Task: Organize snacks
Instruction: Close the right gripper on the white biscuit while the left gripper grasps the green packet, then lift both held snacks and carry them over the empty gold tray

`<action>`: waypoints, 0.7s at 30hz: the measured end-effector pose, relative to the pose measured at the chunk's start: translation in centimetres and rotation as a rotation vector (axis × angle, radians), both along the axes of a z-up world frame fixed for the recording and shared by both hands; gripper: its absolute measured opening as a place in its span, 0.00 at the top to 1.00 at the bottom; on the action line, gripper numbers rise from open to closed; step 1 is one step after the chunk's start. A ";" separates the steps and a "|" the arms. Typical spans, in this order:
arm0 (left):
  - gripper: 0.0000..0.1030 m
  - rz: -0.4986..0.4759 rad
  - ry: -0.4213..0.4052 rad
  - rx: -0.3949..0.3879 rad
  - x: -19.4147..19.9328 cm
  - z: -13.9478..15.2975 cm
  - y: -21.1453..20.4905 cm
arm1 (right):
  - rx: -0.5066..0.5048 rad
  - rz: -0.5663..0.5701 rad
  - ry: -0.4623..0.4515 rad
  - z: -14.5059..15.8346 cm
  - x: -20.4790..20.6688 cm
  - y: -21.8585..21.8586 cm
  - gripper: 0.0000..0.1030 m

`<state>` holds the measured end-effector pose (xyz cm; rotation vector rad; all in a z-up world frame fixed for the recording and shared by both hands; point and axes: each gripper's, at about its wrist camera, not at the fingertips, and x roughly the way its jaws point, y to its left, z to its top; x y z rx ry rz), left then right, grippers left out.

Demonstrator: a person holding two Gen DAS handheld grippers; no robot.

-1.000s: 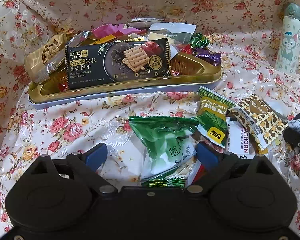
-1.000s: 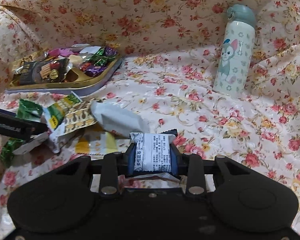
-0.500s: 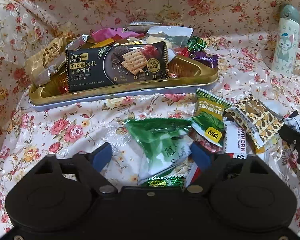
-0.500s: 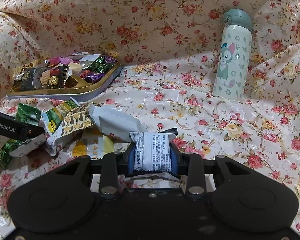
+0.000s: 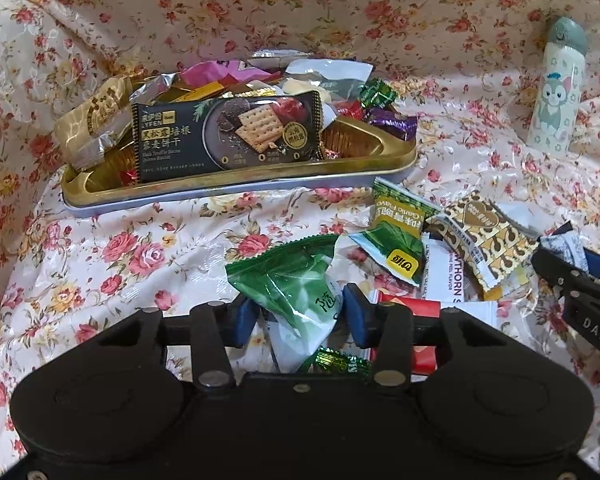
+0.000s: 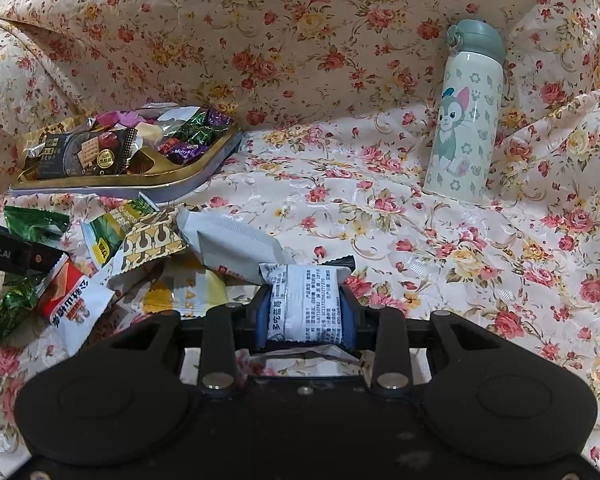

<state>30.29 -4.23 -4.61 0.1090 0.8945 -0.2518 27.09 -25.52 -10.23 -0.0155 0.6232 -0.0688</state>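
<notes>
Floral tablecloth [image 6: 340, 200] strewn with snacks beside a gold tray [image 5: 236, 188].
Left gripper [image 5: 296, 312] has narrowed around the green packet [image 5: 296, 280], contact unclear; right gripper [image 6: 305, 312] still pinches a white printed packet [image 6: 305, 304], its lower end hidden.

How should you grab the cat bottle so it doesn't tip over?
Probably by the middle of its body. The cat bottle stands upright on the flowered cloth, round and smooth, with open cloth on both sides. Come in level from the front and squeeze its sides; the domed lid looks too slippery.

Rose-print cloth [image 6: 340, 200], gold tray [image 5: 260, 184], green packet [image 5: 292, 280] (translucent), mint cat-print bottle [image 6: 466, 120]
</notes>
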 end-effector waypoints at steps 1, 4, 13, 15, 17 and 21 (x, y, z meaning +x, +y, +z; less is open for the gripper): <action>0.49 0.004 -0.002 -0.004 -0.1 0.2 0.1 | -0.001 0.000 0.000 0.0 0.0 0.0 0.65; 0.49 0.007 -0.012 -0.013 -0.4 1.0 0.1 | -0.004 -0.001 0.000 0.0 0.0 0.0 0.65; 0.55 0.055 -0.033 -0.006 -2.1 3.8 1.2 | -0.011 -0.001 0.000 0.0 0.0 0.1 0.65; 0.55 0.072 -0.023 -0.018 -2.3 4.0 1.8 | -0.012 -0.001 0.000 0.0 0.0 0.1 0.65; 0.55 0.086 -0.012 -0.031 -2.6 4.2 2.4 | -0.011 -0.001 0.000 0.0 0.0 0.1 0.65; 0.55 0.099 0.011 -0.052 -3.8 4.7 3.2 | -0.010 -0.001 0.000 0.0 0.0 0.1 0.65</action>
